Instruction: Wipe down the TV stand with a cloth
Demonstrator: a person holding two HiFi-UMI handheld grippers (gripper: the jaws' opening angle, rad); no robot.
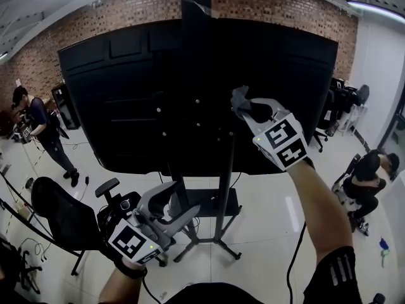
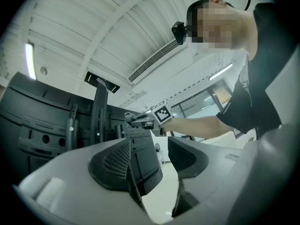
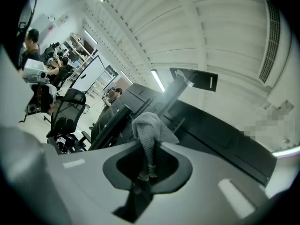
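The TV stand (image 1: 226, 189) is a black frame on legs that carries a large black screen (image 1: 126, 94), seen from the back. My right gripper (image 1: 245, 108) is raised against the screen's back near the right post, shut on a grey cloth (image 1: 239, 97). In the right gripper view the cloth (image 3: 149, 132) hangs bunched between the jaws of the right gripper (image 3: 147, 165), with the screen's back (image 3: 220, 135) just beyond. My left gripper (image 1: 181, 202) is low by the stand's base, open and empty. In the left gripper view, the left gripper (image 2: 154, 159) points up at the stand's column (image 2: 98, 111).
A black office chair (image 1: 63, 215) stands at the lower left beside the stand's legs. A person (image 1: 41, 128) stands at the far left and another sits at the right (image 1: 367, 179). A black cable (image 1: 294, 258) hangs under my right arm.
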